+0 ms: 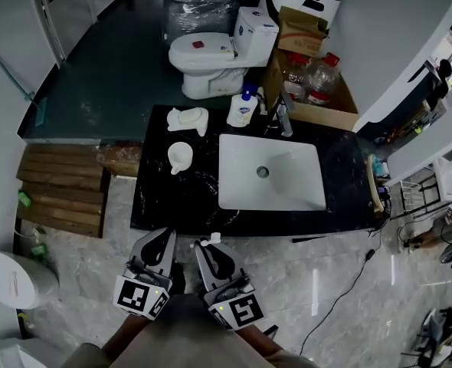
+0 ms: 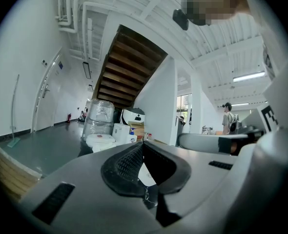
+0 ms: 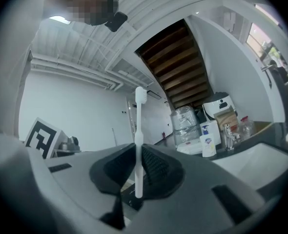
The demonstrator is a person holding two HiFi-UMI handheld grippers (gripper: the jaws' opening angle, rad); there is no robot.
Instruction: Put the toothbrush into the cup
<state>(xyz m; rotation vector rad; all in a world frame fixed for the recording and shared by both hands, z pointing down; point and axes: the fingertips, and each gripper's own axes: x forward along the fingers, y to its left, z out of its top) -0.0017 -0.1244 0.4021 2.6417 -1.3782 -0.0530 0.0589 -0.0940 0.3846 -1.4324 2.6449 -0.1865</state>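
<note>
While the right gripper (image 3: 139, 150) clamps the white toothbrush (image 3: 139, 121) upright, bristles up, the head view shows only the brush tip. The left gripper (image 2: 143, 146) is closed with nothing in it. The cup (image 1: 180, 157) stands on the desk (image 1: 341, 205), well apart from both grippers. The label on the soap bottle (image 1: 241, 110) is illegible.

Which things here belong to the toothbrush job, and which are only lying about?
For the job: toothbrush, held in the right gripper; white cup.
Lying about: soap bottle, sink, toilet, plastic bottles.
</note>
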